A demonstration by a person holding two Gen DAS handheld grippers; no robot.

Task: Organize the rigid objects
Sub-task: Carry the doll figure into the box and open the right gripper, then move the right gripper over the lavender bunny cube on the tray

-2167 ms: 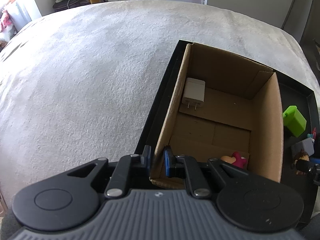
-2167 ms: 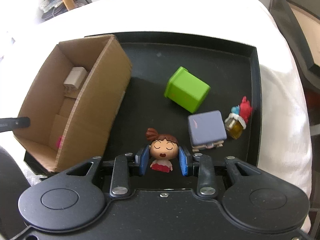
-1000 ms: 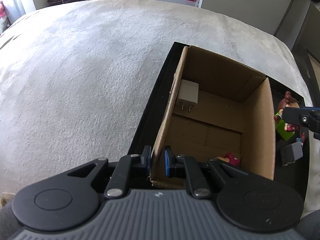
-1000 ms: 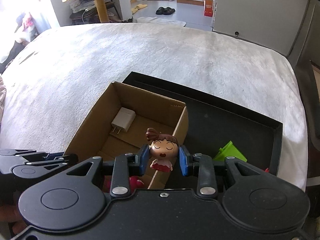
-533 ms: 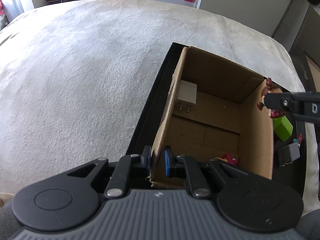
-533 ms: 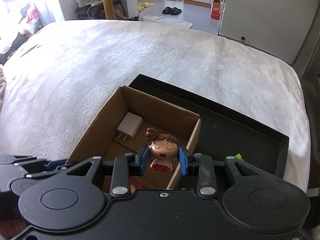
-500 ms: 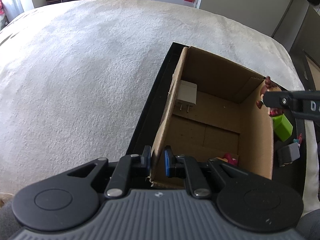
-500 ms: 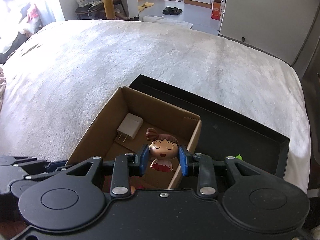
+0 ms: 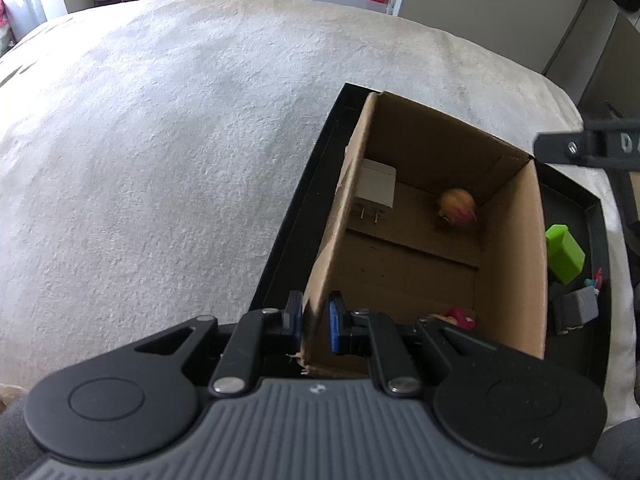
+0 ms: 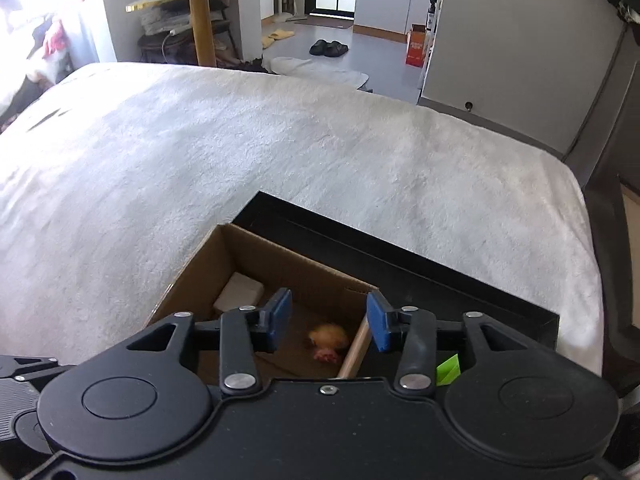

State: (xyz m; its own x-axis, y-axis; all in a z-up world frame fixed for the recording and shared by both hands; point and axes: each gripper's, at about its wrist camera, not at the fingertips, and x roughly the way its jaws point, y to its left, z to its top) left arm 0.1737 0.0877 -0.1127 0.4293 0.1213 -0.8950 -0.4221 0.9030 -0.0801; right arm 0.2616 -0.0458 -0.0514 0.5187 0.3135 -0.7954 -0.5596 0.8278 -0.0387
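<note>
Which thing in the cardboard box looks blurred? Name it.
The doll figure by the far right corner of the cardboard box; the white charger and the pink toy look sharp.

The cardboard box (image 9: 508, 264) stands at the left end of the tray (image 9: 596, 216), on the blanket (image 9: 160, 152). Inside it, the charger (image 9: 376, 192) leans against the left wall and the doll figure (image 9: 458, 208) is near the far right corner. The block (image 9: 564, 252) lies in the tray right of the box.

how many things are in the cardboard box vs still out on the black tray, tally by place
In the cardboard box: 3 (white charger, doll figure, pink toy)
On the black tray, outside the box: 3 (green block, grey block, small red and blue item, partly hidden)
Total: 6
</note>
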